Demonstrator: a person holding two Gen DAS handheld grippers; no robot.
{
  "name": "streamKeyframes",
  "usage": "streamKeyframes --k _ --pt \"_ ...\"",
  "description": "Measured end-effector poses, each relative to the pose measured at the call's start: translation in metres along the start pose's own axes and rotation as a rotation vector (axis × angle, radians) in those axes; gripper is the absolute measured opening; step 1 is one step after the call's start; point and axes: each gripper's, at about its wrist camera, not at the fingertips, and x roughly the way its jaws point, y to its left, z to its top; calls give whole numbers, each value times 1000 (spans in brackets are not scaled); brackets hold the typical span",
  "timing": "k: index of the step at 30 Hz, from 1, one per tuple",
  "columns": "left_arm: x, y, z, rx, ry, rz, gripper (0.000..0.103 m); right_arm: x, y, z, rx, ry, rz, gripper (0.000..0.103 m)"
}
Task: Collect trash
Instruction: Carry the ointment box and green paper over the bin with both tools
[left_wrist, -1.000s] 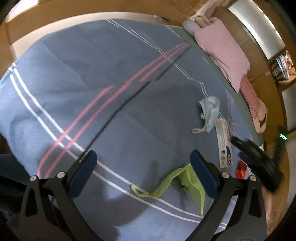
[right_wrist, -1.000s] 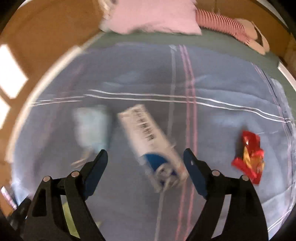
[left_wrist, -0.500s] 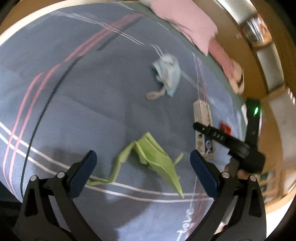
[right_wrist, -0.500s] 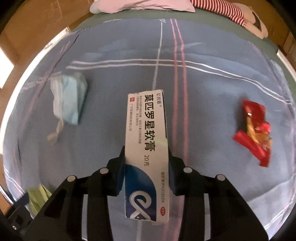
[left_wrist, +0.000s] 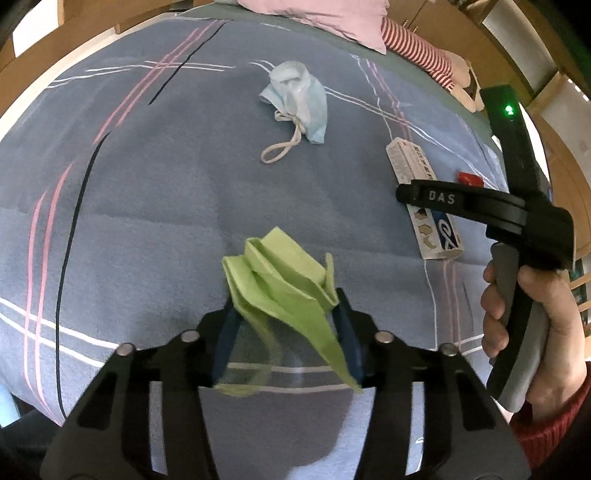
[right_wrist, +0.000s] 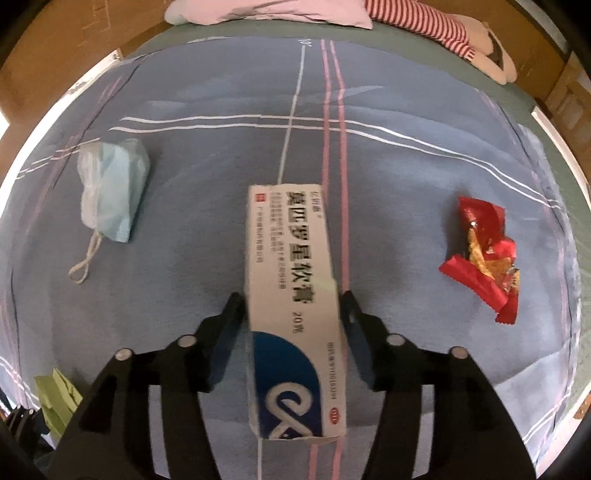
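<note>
**Q:** Left wrist view first. What is your claw doing there?

**Me:** My left gripper (left_wrist: 286, 321) is clamped on the green paper (left_wrist: 284, 284), a crumpled, folded piece. Its upper folds stand above my fingers; a long tail hangs down past them, blurred at the tip. The paper hides most of both pads, so I cannot see exactly where they bite.

**Q:** What else shows?

**Me:** The blue striped blanket (left_wrist: 147, 192), with a crumpled face mask (left_wrist: 299, 101) lying on it farther off, its ear loop trailing toward me. On the right my right hand (left_wrist: 532, 317) holds the other tool's handle. That tool's black arm crosses the medicine box (left_wrist: 413, 166), so the box's middle is hidden. Only a sliver of the red wrapper (left_wrist: 470, 179) peeks out behind it.

**Q:** And the right wrist view?

**Me:** My right gripper (right_wrist: 293, 325) is closed on the medicine box (right_wrist: 291, 295), fingers pressing its two long sides. The box points away from me; its print is smeared and I cannot read it. Whether it rests on the blanket (right_wrist: 406, 166) or is clear of it, I cannot tell. The mask (right_wrist: 110, 184) lies well to the left, the red wrapper (right_wrist: 484, 254) well to the right. At the lower left edge a bit of the green paper (right_wrist: 55, 398) shows, cut off by the frame.
</note>
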Motion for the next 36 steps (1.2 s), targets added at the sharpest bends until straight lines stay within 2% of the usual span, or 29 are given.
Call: streamKeyframes --k 2,3,4,5,9,13,16,17,20,23,24,26,31,34,36 --pt "-4 -2 -2 9 -12 -3 37 3 -1 -2 13 1 11 61" --pt "-5 -1 -2 10 -18 -5 35 2 -2 -4 14 1 18 57" --pt "-7 -1 -1 9 -24 -8 31 -1 -2 -5 9 -1 46 42" --pt "-9 0 -1 4 -33 -7 31 -2 -2 -6 8 -1 49 39" --pt "-19 4 2 -22 -88 -11 28 -14 -6 -13 12 11 87 39" --pt "-32 4 1 -10 -147 -25 27 -42 -13 -28 29 -13 121 39" --pt "-42 6 -1 -12 -188 -81 27 -69 -17 -40 63 -33 189 39" --pt "-46 7 -2 -17 -199 -123 26 -76 -17 -42 61 -44 197 39" --pt "-61 14 -6 -45 -225 -310 24 -116 -27 -68 50 -108 213 39" --pt "-76 14 -12 -29 -269 -363 24 -157 -39 -96 52 -181 233 39" --pt "-82 13 -16 -20 -284 -357 24 -164 -42 -103 52 -192 237 39" --pt "-95 7 -25 15 -316 -292 24 -188 -52 -126 50 -235 240 39" --pt "-137 -30 -69 151 -371 -138 24 -227 -65 -180 38 -305 176 39" --pt "-165 -60 -97 257 -393 -105 25 -244 -69 -212 44 -324 153 39" --pt "-176 -74 -112 307 -399 -109 25 -254 -72 -233 47 -332 129 39"
